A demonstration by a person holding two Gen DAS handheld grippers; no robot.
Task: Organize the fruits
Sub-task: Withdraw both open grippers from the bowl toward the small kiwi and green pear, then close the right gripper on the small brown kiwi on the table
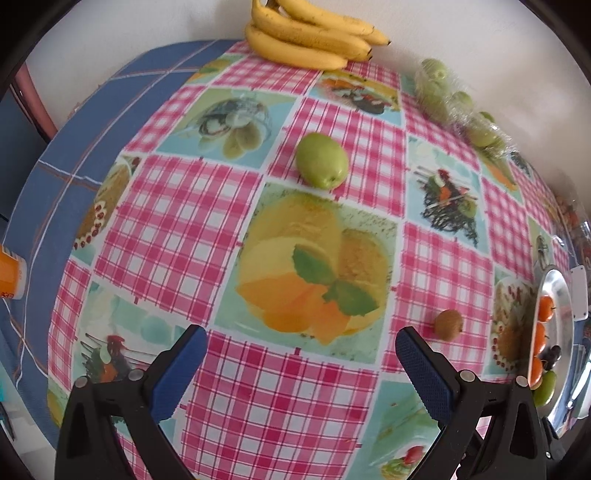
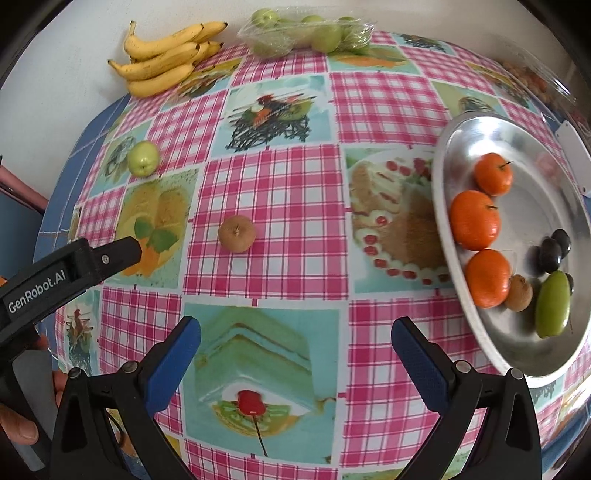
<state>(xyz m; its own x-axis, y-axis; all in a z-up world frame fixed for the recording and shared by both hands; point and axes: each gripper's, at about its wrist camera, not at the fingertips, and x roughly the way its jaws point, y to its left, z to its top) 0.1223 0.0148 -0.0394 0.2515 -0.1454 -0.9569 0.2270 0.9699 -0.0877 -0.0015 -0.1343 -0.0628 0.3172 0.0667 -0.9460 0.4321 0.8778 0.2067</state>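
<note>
A loose green fruit lies on the checked tablecloth, also in the right wrist view. A small brown fruit lies nearer the metal plate; it shows in the right wrist view too. The plate holds three oranges, dark plums, a brown fruit and a green fruit. My left gripper is open and empty, above the table short of the green fruit. My right gripper is open and empty, left of the plate.
A bunch of bananas and a wrapped tray of green fruits lie at the table's far edge by the wall. An orange cup stands at the left. The plate sits at the right edge.
</note>
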